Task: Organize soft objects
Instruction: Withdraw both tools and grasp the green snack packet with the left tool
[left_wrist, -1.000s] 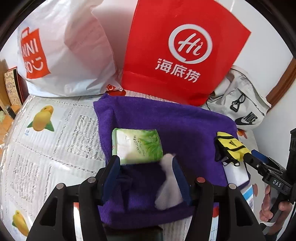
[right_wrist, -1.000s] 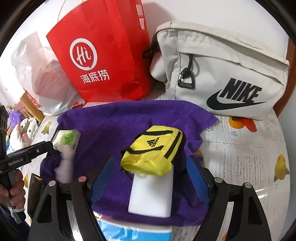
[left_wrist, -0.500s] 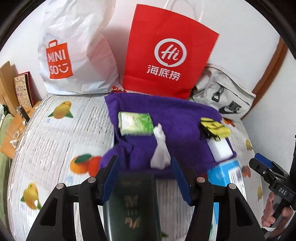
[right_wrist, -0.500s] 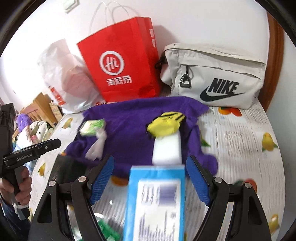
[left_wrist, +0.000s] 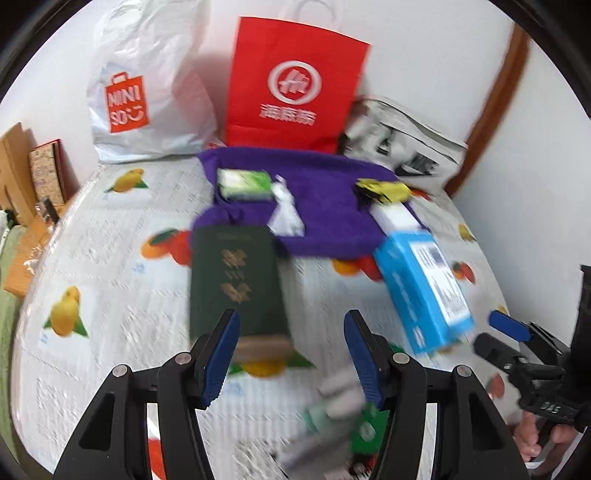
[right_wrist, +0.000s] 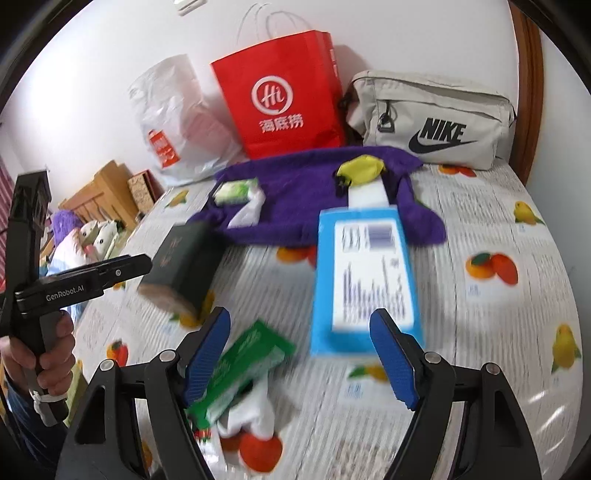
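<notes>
Both your grippers hang empty over the fruit-print tablecloth (right_wrist: 498, 221), jaws parted and clasping nothing: left gripper (left_wrist: 291, 354) above the near end of the dark green hardcover book (left_wrist: 236, 280), right gripper (right_wrist: 299, 354) with the tall blue carton (right_wrist: 364, 280) lying ahead of its jaws. Take the purple terry towel (right_wrist: 303, 192) as landmark. On it, four soft items by my count: one green-and-white tissue pack (right_wrist: 236, 190) toward its left side, one crumpled white tissue (right_wrist: 249, 212) touching that pack, one yellow fabric pouch with black trim (right_wrist: 360, 170) toward its right side, and one white rectangular block (right_wrist: 367, 195) just in front of the pouch, material unclear. So the gathering looks partly done. Off the towel, on its near side: one book, one blue carton, one green flat packet (right_wrist: 243, 365) and a white-and-red soft thing (right_wrist: 251, 424) too blurred to name, which probably remains to be sorted. Behind the towel stand three bags: one white plastic shopping bag (left_wrist: 147, 96), one red paper bag (left_wrist: 295, 85), one beige zip pouch (right_wrist: 432, 114).
</notes>
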